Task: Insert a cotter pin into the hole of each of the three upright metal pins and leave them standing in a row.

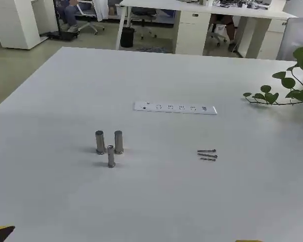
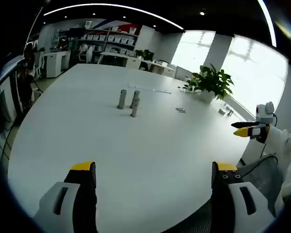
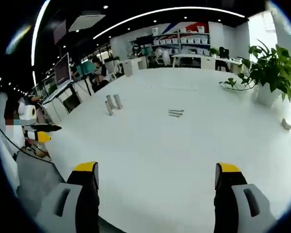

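Steel pins [image 1: 110, 146] are standing clustered left, cotter pins [image 1: 207, 155] lying right, staged for pairing; left gripper [image 2: 153, 168] and right gripper [image 3: 156, 168] are hovering near, jaws gaping, empty.

In the head view, a yellow-tipped claw [image 1: 0, 233] is cut off by the bottom left corner, so its side and the stand of its jaws cannot be told there. The cross-holes of the three grey upright metal pins [image 1: 111, 155] are too small to be made out. The small silvery cotter pins [image 1: 207, 155] on the white counter [image 1: 156, 201] are too fine to be counted surely. The green leafy plant [image 1: 290, 82] is cropped by the right edge.
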{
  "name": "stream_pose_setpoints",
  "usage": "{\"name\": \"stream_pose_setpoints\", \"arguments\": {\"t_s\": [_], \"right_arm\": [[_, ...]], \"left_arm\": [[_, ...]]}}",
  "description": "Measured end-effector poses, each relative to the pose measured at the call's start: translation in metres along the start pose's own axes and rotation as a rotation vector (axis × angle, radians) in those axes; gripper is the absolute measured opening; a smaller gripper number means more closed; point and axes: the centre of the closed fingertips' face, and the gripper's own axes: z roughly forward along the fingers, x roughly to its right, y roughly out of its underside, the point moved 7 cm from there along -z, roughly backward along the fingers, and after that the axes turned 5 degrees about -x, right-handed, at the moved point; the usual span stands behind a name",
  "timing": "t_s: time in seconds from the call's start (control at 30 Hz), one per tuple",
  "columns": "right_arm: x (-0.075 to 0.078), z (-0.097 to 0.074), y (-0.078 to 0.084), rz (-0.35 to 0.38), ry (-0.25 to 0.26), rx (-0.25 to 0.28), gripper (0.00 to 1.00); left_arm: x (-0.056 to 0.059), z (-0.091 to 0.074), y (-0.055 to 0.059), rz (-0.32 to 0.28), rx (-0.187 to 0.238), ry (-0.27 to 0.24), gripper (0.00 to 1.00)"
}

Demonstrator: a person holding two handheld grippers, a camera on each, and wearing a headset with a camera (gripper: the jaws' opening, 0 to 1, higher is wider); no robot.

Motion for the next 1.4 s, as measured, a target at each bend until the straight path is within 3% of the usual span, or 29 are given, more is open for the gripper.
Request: {"name": "stream_pose_setpoints", "arguments": {"t_s": [0.37, 0.5, 0.63, 0.8, 0.97, 1.4], "right_arm": [[0.001, 0.001, -0.001, 0.003, 0.000, -0.006, 0.93], [0.002, 0.002, -0.001, 0.003, -0.002, -0.017, 0.93], [0.000, 0.004, 0.002, -0.027, 0.007, -0.059, 0.93], [-0.005, 0.006, 0.004, -0.042, -0.013, -0.094, 0.95], [-0.006, 0.008, 0.005, -0.107, -0.001, -0.125, 0.95], [0.001, 0.004, 0.002, -0.060, 0.020, -0.089, 0.93]], "left_arm": [[-0.007, -0.003, -0.001, -0.023, 0.002, -0.030, 0.98], [-0.006, -0.003, 0.000, -0.021, -0.014, 0.002, 0.97], [0.000, 0.000, 0.005, 0.018, -0.069, 0.018, 0.96], [0.005, 0.004, 0.007, 0.018, -0.087, 0.044, 0.98], [0.011, 0.008, 0.007, 0.040, -0.113, 0.079, 0.99], [0.010, 0.008, 0.009, 0.036, -0.120, 0.080, 0.99]]}}
